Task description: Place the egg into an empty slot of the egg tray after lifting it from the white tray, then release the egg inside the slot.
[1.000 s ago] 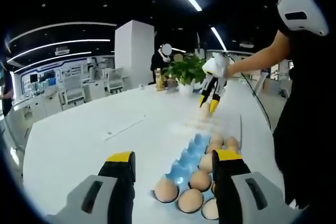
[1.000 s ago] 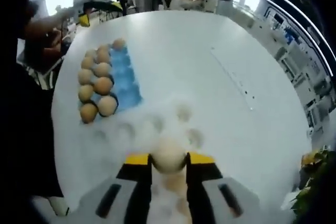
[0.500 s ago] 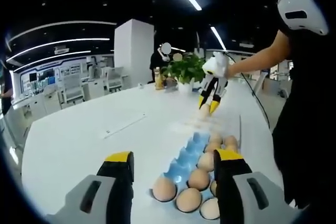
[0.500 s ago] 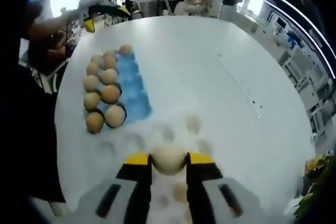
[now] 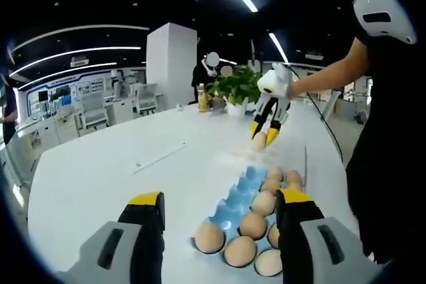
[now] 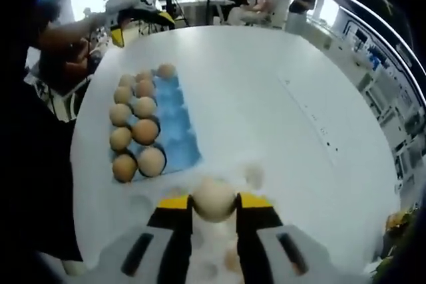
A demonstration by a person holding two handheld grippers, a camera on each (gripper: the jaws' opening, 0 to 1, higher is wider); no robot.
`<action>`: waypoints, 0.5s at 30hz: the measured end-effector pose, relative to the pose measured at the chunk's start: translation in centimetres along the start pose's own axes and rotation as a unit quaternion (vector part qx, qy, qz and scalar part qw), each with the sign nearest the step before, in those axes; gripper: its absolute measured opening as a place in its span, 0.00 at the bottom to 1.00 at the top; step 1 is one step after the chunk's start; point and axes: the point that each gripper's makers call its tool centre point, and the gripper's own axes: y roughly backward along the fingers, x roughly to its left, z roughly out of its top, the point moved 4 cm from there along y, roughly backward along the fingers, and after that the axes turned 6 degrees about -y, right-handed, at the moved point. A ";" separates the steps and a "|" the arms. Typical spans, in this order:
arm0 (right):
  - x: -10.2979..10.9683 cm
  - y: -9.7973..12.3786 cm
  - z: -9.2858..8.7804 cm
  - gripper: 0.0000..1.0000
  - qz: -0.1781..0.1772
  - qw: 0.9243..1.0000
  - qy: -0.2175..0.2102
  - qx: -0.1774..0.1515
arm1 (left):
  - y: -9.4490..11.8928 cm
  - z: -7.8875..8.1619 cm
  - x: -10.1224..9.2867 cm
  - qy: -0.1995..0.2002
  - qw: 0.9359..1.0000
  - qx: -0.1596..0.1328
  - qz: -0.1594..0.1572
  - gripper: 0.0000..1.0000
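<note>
The right gripper (image 6: 213,203) pinches a pale round egg (image 6: 213,198) above the white table (image 6: 266,98), near the blue moulded egg tray (image 6: 174,124). The left gripper (image 5: 219,207) hangs spread over that tray's end.

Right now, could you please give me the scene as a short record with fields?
right gripper: shut on a pale egg, raised above the white tray
left gripper: open, holding nothing
egg tray: blue, on the white table; two rows hold brown eggs, the row on its far side in the right gripper view is empty
white tray contents: at least one egg in it
</note>
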 end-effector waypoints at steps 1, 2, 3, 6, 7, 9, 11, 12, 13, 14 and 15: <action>0.1 -0.1 0.2 0.24 0.000 1.000 0.002 -0.003 | 0.0 0.0 0.0 0.000 1.000 0.000 0.000 0.69; 0.2 -0.2 0.3 0.24 0.002 1.000 0.004 -0.004 | 0.0 0.0 0.0 0.001 1.000 0.000 0.000 0.69; 0.3 -0.3 0.5 0.24 0.005 1.000 0.005 -0.004 | 0.0 0.0 0.0 0.000 1.000 0.000 0.000 0.69; 0.5 -0.6 1.0 0.24 0.008 1.000 0.008 -0.008 | 0.0 0.1 0.0 0.000 1.000 0.000 -0.002 0.68; 0.6 -0.7 1.3 0.24 0.009 1.000 0.011 -0.012 | 0.0 0.1 0.0 0.000 1.000 -0.001 -0.002 0.68; 0.9 -0.9 1.9 0.24 0.014 1.000 0.014 -0.014 | 0.0 0.1 0.1 -0.002 1.000 -0.001 0.001 0.68; 1.2 -1.2 2.5 0.24 0.016 0.999 0.021 -0.021 | -0.1 0.2 0.1 -0.002 1.000 -0.004 0.000 0.68; 1.3 -1.3 2.7 0.24 0.018 0.999 0.021 -0.022 | -0.1 0.2 0.1 -0.003 1.000 -0.004 -0.001 0.68; 1.4 -1.5 3.0 0.24 0.021 0.999 0.022 -0.024 | -0.1 0.2 0.0 -0.003 1.000 -0.003 -0.001 0.68; 1.6 -1.7 3.5 0.24 0.022 0.999 0.027 -0.029 | -0.1 0.2 0.0 -0.003 1.000 -0.003 -0.002 0.68; 1.7 -2.0 3.9 0.24 0.025 0.999 0.027 -0.031 | -0.2 0.2 0.1 -0.004 1.000 -0.004 -0.002 0.68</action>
